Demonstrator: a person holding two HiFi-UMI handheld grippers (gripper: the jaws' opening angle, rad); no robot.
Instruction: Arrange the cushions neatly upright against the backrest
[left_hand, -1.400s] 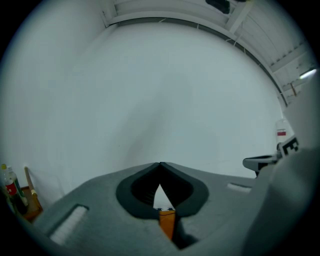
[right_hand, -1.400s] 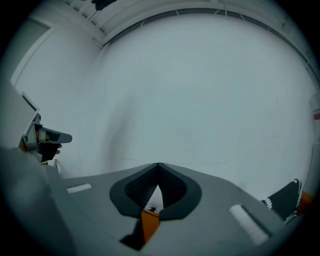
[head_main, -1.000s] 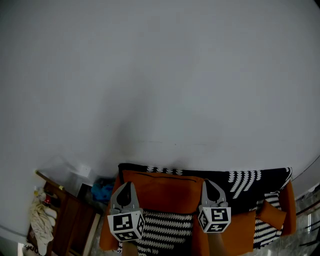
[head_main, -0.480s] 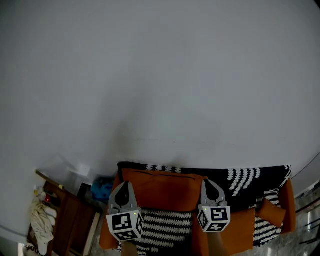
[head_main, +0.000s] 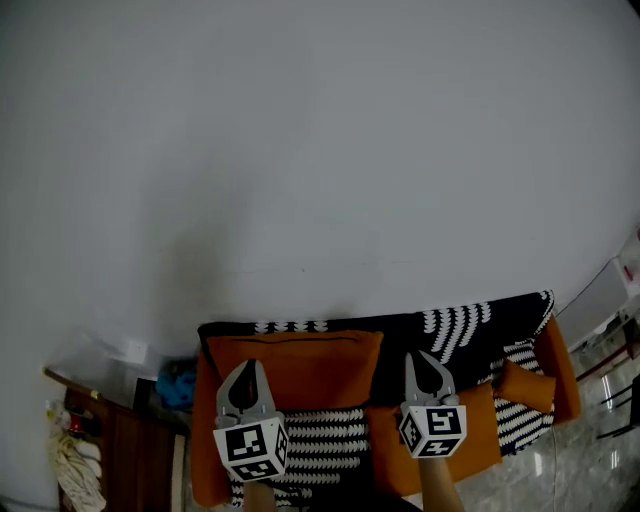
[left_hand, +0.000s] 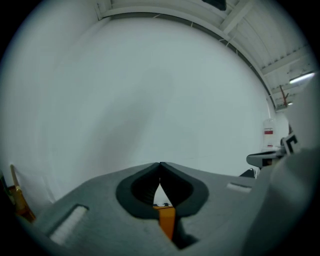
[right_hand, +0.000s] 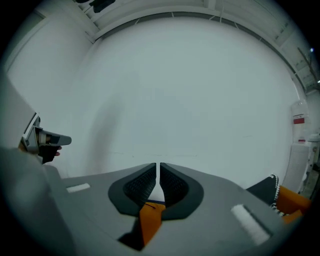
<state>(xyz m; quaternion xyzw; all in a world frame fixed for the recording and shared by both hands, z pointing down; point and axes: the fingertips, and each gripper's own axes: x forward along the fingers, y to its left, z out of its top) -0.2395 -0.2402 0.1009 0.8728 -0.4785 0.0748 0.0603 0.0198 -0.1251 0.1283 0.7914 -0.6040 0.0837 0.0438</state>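
A large orange cushion (head_main: 310, 360) stands upright against the sofa's backrest, which is draped with a black-and-white throw (head_main: 470, 325). A small orange cushion (head_main: 522, 385) lies at the sofa's right end. My left gripper (head_main: 246, 363) hovers in front of the big cushion's left part, shut, its tips (left_hand: 160, 164) meeting with nothing between them. My right gripper (head_main: 419, 356) hangs just past the cushion's right edge. Its jaws (right_hand: 158, 165) have just been opening and stand a narrow slit apart, with nothing between them.
The orange sofa (head_main: 470, 440) has striped black-and-white fabric (head_main: 325, 435) on its seat. A dark wooden cabinet (head_main: 130, 450) and a blue object (head_main: 178, 385) stand left of it. A plain white wall rises behind. Chair legs (head_main: 620, 430) show at the far right.
Both grippers have shifted to the right relative to the big cushion; the right one is now off its right edge. More of the sofa's right end is in view.
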